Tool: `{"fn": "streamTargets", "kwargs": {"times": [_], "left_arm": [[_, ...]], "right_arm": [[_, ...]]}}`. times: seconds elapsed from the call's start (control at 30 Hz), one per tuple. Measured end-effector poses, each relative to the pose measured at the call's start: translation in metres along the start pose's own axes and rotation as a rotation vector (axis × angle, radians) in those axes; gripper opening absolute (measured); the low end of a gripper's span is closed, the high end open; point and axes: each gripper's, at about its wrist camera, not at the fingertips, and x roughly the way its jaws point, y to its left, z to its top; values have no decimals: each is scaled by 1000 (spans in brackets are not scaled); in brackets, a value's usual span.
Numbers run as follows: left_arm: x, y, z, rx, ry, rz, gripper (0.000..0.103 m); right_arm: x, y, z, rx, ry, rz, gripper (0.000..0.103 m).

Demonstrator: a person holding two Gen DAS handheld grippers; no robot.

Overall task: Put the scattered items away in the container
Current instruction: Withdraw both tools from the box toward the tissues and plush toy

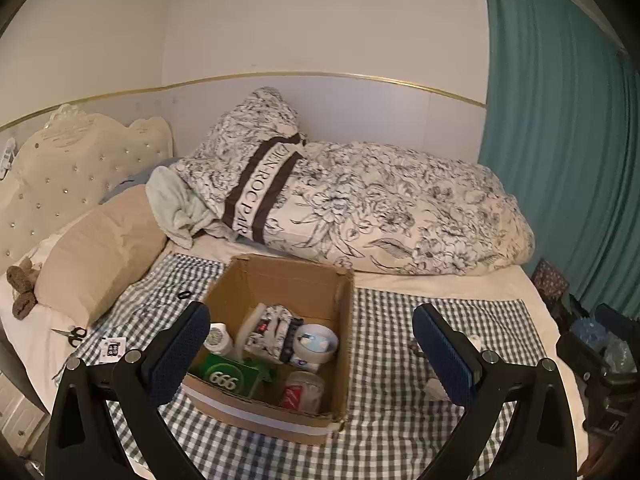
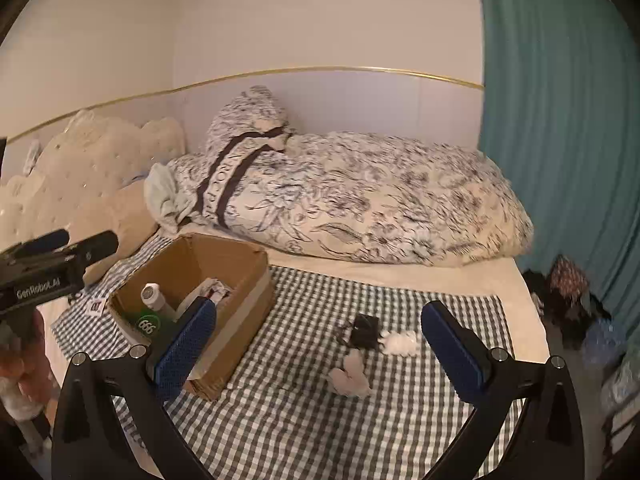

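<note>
An open cardboard box stands on the checked cloth on the bed; it also shows in the right wrist view. Inside lie a green 999 packet, a white bottle, a tape roll, a patterned pouch and a clear bag. My left gripper is open and empty, hovering before the box. My right gripper is open and empty above the cloth. Ahead of it lie a black clip, a white fluffy item and a pale pink item.
Scissors, a small card and a black hair tie lie left of the box. A floral duvet and beige pillow lie behind. A teal curtain hangs right. The left gripper shows in the right wrist view.
</note>
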Motion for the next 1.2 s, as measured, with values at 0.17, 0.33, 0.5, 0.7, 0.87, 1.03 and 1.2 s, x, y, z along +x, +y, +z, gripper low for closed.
{"fn": "streamTargets", "kwargs": {"times": [0.17, 0.33, 0.5, 0.7, 0.87, 1.03, 1.2], "left_arm": [[3, -19, -4, 21, 9, -23, 103], [11, -37, -11, 40, 26, -42, 103], [24, -51, -20, 53, 54, -59, 103], [44, -64, -31, 73, 89, -69, 103], [59, -74, -43, 92, 120, -78, 103], [76, -86, -55, 106, 151, -87, 103], [94, -95, -68, 127, 177, -86, 103]], "right_arm": [[-5, -27, -7, 69, 5, -22, 103], [-7, -52, -16, 131, -22, -86, 103], [-7, -66, -27, 111, -54, -94, 103], [3, -78, -42, 85, -50, -78, 103], [16, -87, -56, 74, -22, 1, 103], [36, -101, -68, 118, 44, -5, 103], [52, -120, -78, 168, 58, -8, 103]]}}
